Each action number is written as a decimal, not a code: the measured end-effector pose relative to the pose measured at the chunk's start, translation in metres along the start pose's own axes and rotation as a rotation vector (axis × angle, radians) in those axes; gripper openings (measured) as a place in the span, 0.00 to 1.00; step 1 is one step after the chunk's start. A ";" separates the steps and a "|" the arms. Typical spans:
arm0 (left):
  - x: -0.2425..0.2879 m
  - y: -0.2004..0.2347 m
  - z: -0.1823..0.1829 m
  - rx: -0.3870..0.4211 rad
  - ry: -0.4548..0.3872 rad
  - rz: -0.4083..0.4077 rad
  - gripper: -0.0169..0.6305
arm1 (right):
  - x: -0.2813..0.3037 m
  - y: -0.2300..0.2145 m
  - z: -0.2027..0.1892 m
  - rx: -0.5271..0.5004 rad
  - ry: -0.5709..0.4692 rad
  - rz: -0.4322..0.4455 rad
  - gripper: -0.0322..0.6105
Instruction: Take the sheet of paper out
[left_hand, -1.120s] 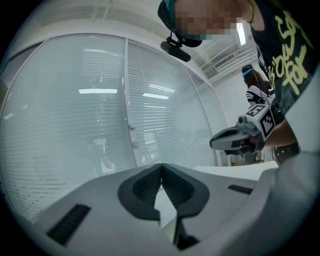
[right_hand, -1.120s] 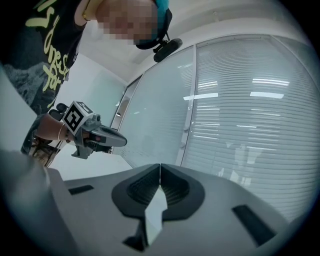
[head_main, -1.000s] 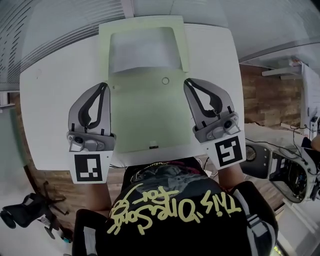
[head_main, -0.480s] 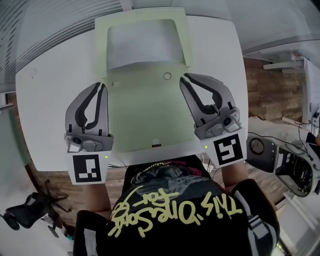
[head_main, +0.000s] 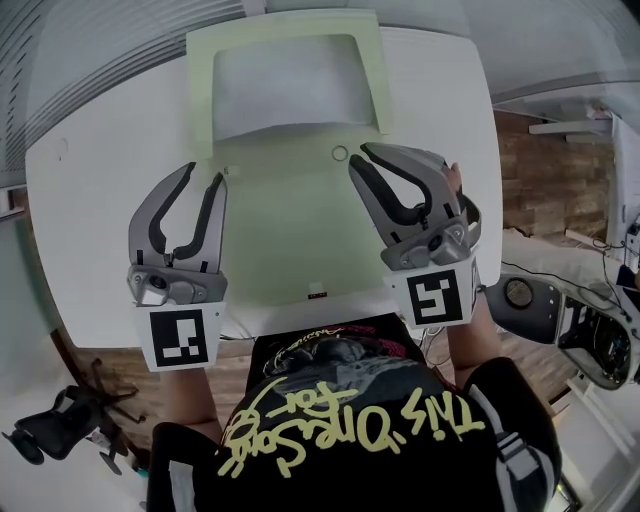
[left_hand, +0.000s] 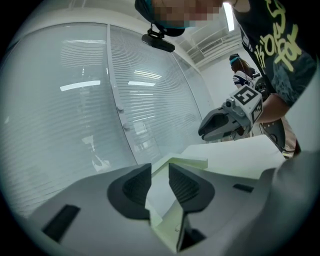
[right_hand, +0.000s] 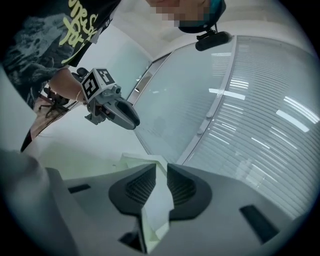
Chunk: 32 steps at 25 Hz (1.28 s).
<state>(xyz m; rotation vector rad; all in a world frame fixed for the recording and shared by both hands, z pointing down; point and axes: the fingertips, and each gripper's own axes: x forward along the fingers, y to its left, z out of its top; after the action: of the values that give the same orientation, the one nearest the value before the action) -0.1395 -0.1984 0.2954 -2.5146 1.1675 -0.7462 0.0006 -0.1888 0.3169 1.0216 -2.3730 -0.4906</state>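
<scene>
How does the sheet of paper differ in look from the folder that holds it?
The sheet of paper is greyish white; the folder is pale green. The sheet shows only at the far end, framed by the folder, which is the larger. Both lie flat on the white table.

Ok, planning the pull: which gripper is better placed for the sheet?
Probably right. The right gripper hovers nearer the sheet than the left gripper. Both sets of jaws have just opened, edges of the folder between them.

paper (head_main: 285, 95) half hidden in folder (head_main: 285, 230), label (head_main: 316, 294) unreadable
</scene>
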 end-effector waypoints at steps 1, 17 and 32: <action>0.002 0.000 -0.001 0.013 0.000 -0.001 0.18 | 0.002 0.001 -0.001 -0.003 0.002 0.004 0.15; 0.010 -0.003 -0.070 0.116 0.111 -0.004 0.20 | 0.053 0.049 -0.008 -0.093 0.062 0.053 0.19; 0.022 -0.008 -0.107 0.227 0.226 -0.031 0.20 | 0.089 0.073 -0.021 -0.222 0.157 0.082 0.22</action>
<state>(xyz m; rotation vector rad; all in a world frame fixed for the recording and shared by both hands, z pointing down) -0.1825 -0.2128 0.3953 -2.3104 1.0456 -1.1275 -0.0812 -0.2104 0.3986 0.8280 -2.1565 -0.6049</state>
